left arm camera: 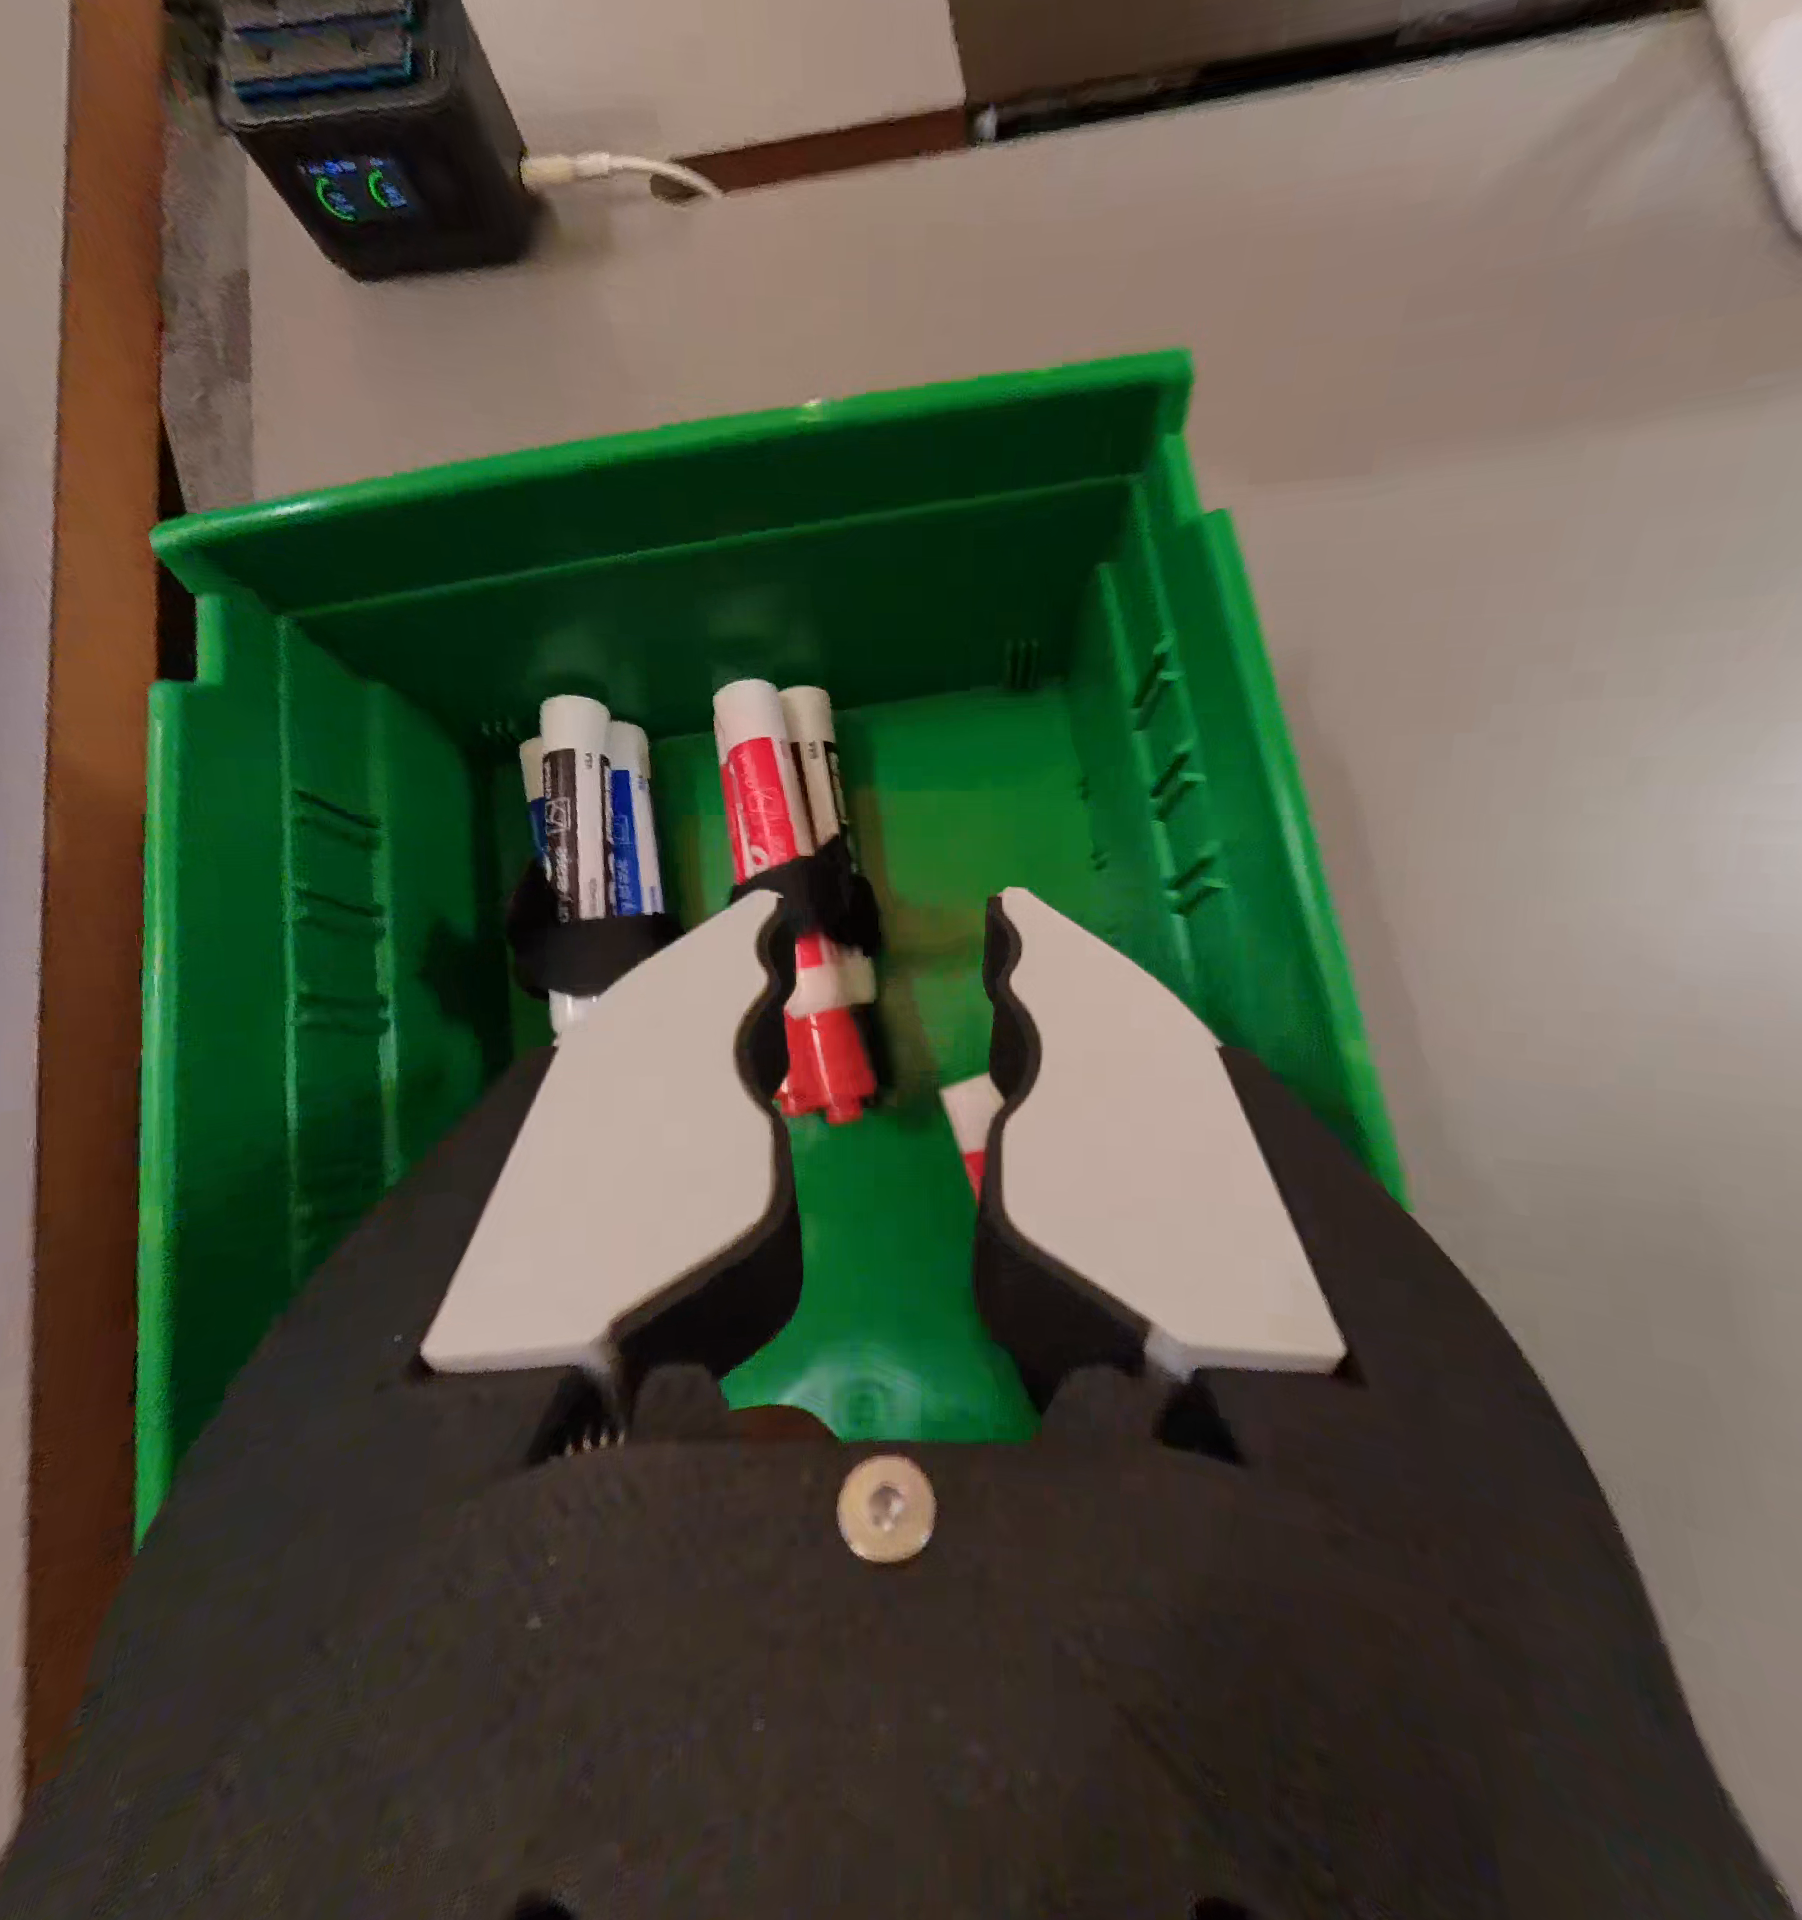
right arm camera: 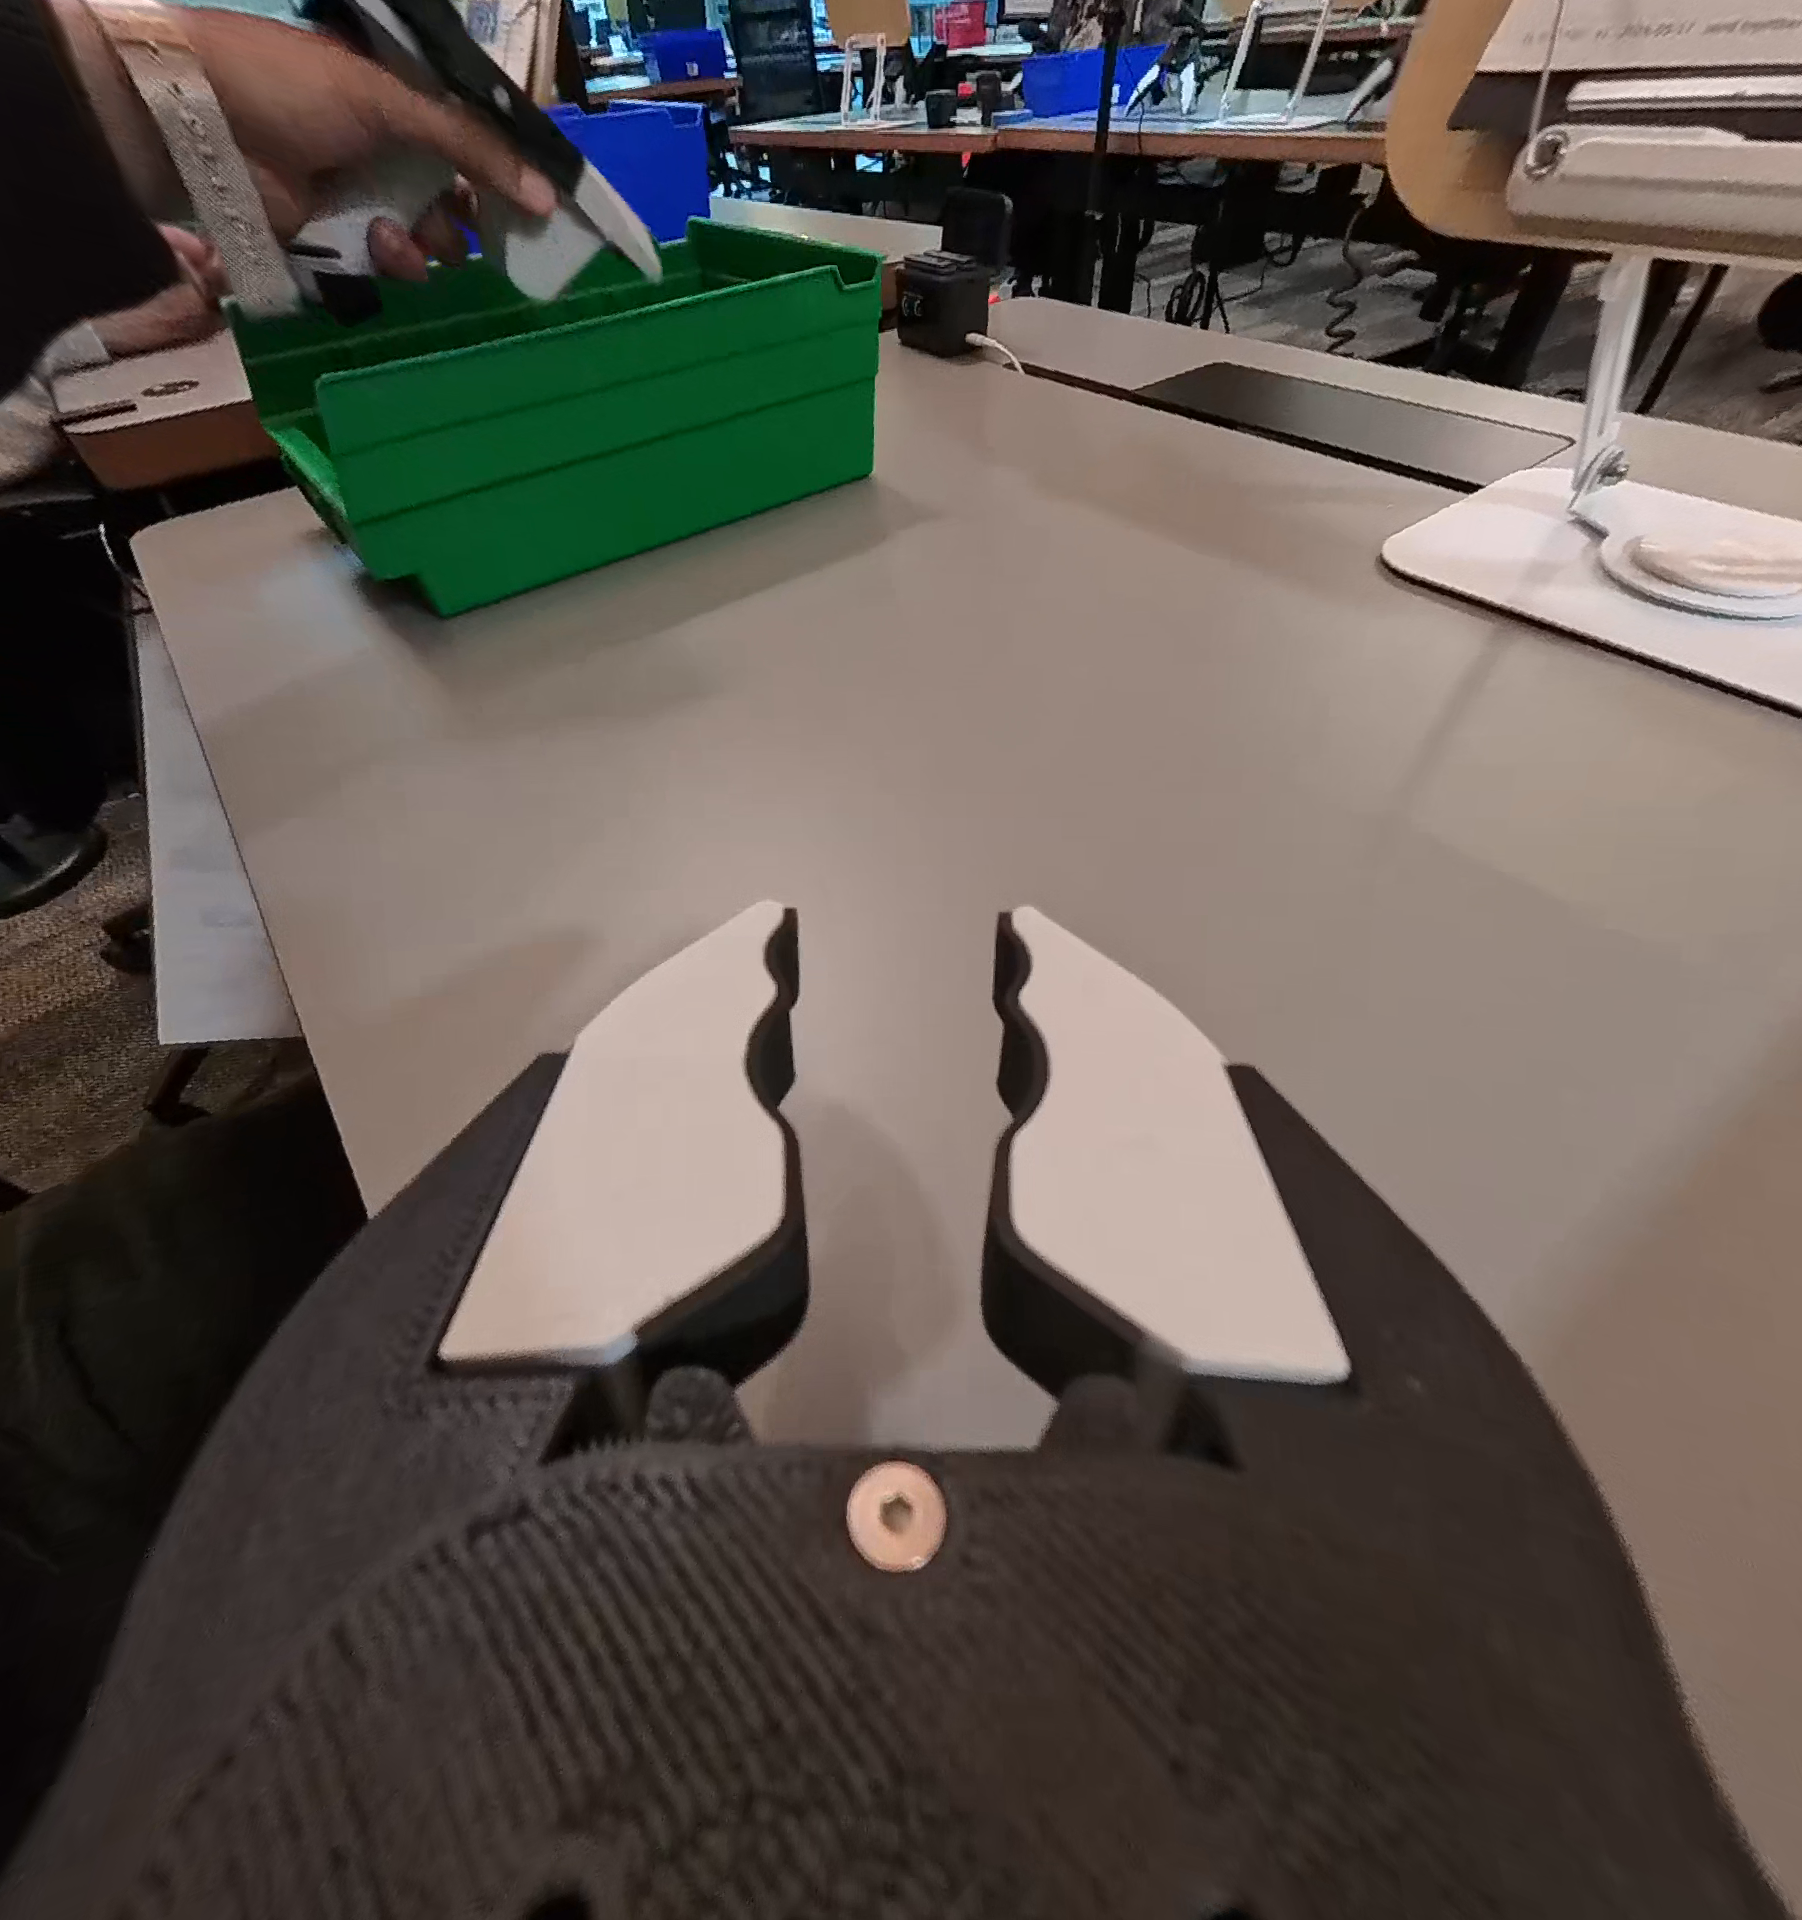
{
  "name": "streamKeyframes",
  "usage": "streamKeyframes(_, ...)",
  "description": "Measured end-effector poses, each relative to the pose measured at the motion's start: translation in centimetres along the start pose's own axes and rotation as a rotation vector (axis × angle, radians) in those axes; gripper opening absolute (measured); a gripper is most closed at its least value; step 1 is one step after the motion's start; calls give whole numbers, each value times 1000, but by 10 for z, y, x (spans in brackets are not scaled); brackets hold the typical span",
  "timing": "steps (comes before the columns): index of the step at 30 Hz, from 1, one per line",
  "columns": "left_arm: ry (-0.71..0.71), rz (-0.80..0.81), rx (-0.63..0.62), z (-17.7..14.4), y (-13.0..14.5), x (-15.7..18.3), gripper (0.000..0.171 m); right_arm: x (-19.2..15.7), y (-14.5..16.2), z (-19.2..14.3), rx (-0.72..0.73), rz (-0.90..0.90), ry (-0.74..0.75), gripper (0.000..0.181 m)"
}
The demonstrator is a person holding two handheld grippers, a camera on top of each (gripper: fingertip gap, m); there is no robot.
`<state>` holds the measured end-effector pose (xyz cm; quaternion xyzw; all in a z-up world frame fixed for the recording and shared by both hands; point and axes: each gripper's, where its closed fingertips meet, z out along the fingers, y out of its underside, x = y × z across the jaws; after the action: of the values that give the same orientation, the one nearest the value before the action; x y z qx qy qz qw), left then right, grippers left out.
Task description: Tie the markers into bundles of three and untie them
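Observation:
My left gripper (left arm camera: 889, 914) is open and empty, hovering over the inside of a green plastic bin (left arm camera: 668, 488). In the bin lie two bundles of whiteboard markers, each tied with a black band: a black-and-blue bundle (left arm camera: 590, 821) at the left and a red-and-black bundle (left arm camera: 788, 831) just beyond my left fingertip. Another marker (left arm camera: 970, 1117) peeks out beside my right finger. My right gripper (right arm camera: 897, 920) is open and empty over the bare grey table (right arm camera: 980, 727). In the right wrist view the green bin (right arm camera: 585, 447) sits far left, with the left gripper (right arm camera: 575, 229) in a hand above it.
A black charger box (left arm camera: 388, 156) with a small lit screen and a white cable (left arm camera: 616, 171) stands behind the bin; it also shows in the right wrist view (right arm camera: 944, 301). A white stand base (right arm camera: 1603, 582) sits at the table's right. The table's left edge (left arm camera: 97, 831) runs close to the bin. Tip to tip, the grippers are about 45 centimeters apart. The red-and-black bundle (left arm camera: 788, 831) is about 7 centimeters from my left fingertips and 50 centimeters from my right.

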<state>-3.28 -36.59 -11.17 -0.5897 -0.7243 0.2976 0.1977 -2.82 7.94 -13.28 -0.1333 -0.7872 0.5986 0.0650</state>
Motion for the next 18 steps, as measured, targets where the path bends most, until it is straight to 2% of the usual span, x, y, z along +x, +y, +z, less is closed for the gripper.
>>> streamKeyframes(5,-99,92,-194,39,20,-17,42,10,-3,-6,33,66,26,36)
streamKeyframes(12,-132,82,-289,66,41,-25,51,12,-3,-3,37,118,0,36)
streamKeyframes(15,-129,77,-281,71,45,-26,41,9,-3,-1,34,126,-18,36)
streamKeyframes(18,-136,74,-263,70,43,-28,39,8,-3,-1,34,126,-23,36)
